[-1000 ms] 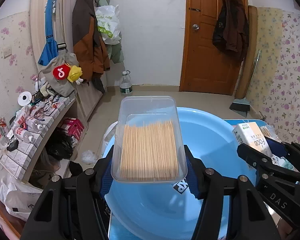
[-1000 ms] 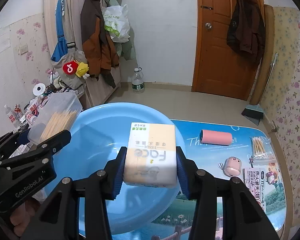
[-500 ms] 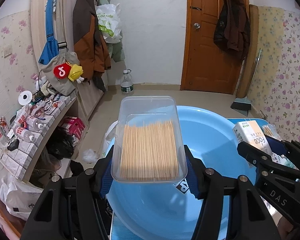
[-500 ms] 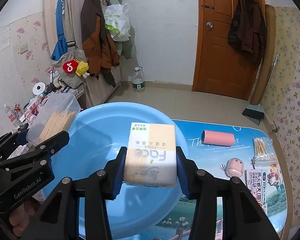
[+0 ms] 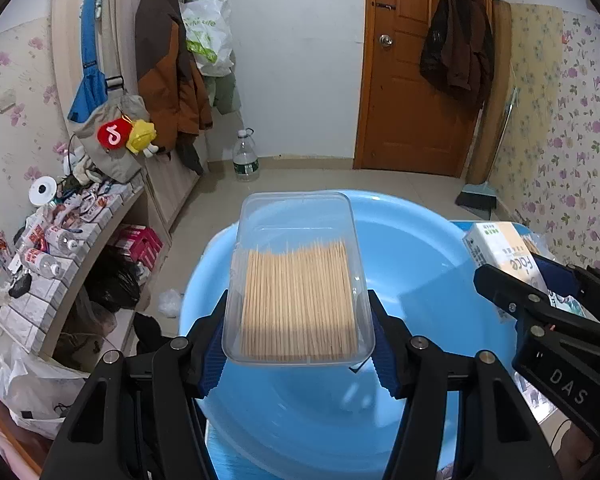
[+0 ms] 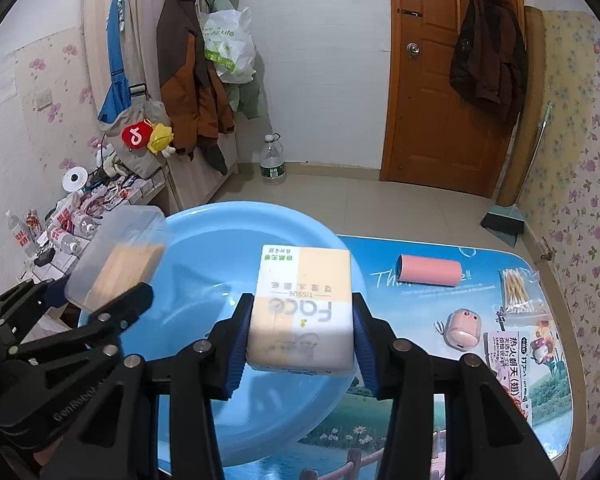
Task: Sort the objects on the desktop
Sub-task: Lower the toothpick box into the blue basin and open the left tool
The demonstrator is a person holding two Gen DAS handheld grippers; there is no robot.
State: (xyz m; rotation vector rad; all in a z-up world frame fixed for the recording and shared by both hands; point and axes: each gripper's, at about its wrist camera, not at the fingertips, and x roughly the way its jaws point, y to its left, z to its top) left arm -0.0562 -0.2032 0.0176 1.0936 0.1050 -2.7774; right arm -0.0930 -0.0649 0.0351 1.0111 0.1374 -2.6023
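My left gripper (image 5: 298, 340) is shut on a clear plastic box of toothpicks (image 5: 296, 284) and holds it above the left part of a large blue basin (image 5: 420, 248). My right gripper (image 6: 300, 340) is shut on a white and yellow tissue pack (image 6: 304, 304) and holds it above the basin's right side (image 6: 204, 240). The tissue pack also shows in the left wrist view (image 5: 504, 252), and the toothpick box in the right wrist view (image 6: 120, 256).
On the table (image 6: 420, 400) to the right of the basin lie a pink roller (image 6: 429, 271), a bag of cotton swabs (image 6: 518, 288), a small pink gadget (image 6: 462, 328) and a printed packet (image 6: 516, 368). A cluttered shelf (image 5: 60, 240) stands at the left.
Both grippers keep their hold. The views have shifted only slightly; the basin appears a little lower and nearer in both.
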